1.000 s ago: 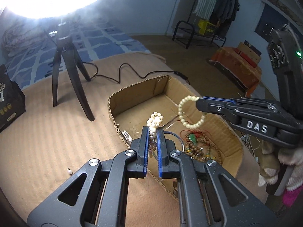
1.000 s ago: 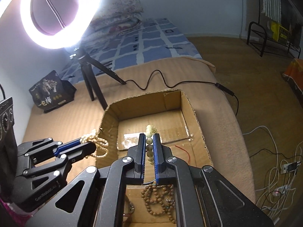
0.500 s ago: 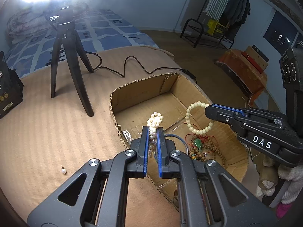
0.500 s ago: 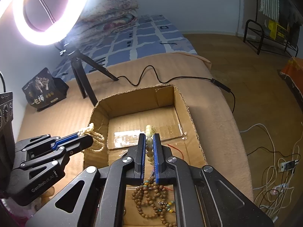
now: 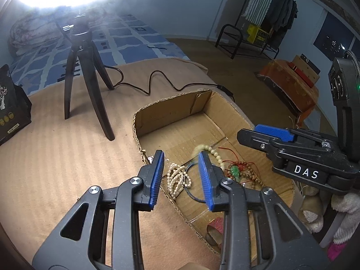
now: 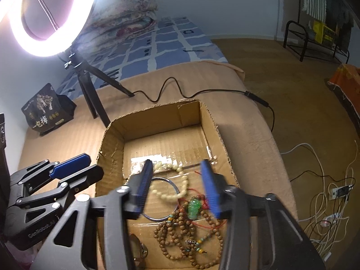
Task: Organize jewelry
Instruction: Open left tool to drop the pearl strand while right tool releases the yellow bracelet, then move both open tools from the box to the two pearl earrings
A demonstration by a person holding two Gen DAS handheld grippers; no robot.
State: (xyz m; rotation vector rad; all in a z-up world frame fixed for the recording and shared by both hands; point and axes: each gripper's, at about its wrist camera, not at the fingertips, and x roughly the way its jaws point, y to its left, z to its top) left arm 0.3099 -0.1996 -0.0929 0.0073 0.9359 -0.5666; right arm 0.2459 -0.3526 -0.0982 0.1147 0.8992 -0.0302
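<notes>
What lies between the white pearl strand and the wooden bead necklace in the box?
In the left wrist view, a thin blue bangle lies between the white pearl strand and the wooden bead necklace.

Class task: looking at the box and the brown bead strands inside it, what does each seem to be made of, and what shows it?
Box: plain corrugated cardboard, seen in its fluted torn edges. Brown beads: probably matte wood, going by their dull brown colour.
</notes>
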